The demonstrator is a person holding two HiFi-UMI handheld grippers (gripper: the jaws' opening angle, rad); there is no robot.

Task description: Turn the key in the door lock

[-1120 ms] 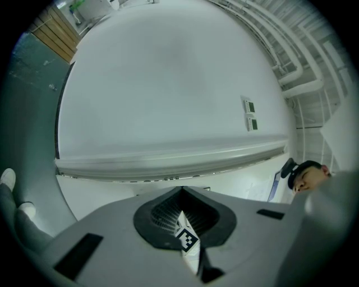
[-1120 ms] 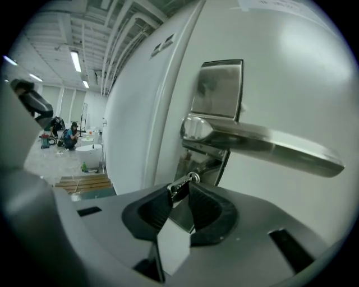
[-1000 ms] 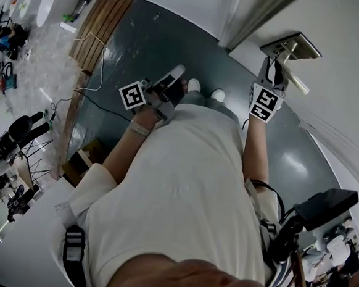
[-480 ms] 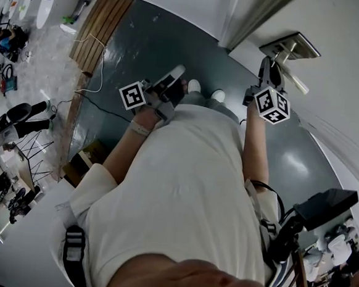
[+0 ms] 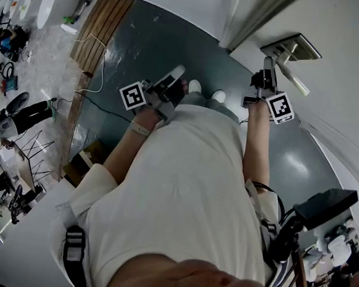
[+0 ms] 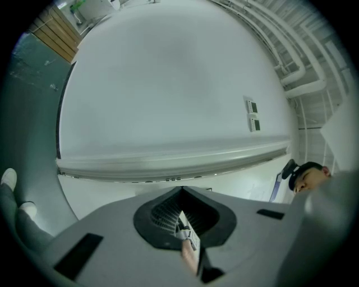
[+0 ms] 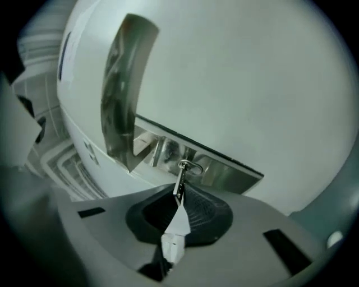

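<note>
Against the white door (image 7: 252,84), the key (image 7: 180,176) is pinched by the right hand-held gripper (image 7: 178,195), its jaws just closed further; the left hand-held gripper (image 6: 182,193) is pressed together.

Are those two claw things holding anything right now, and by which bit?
The right gripper, whose jaws have just been closing, pinches the key by its head, the blade in the door lock. The left gripper holds nothing.

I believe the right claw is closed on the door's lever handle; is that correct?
Not quite: the right claw is closed on the key in the lock plate, not on the lever handle, which stands free beside it. Its jaws have just been closing, with the key between them. The right gripper view shows this.
</note>
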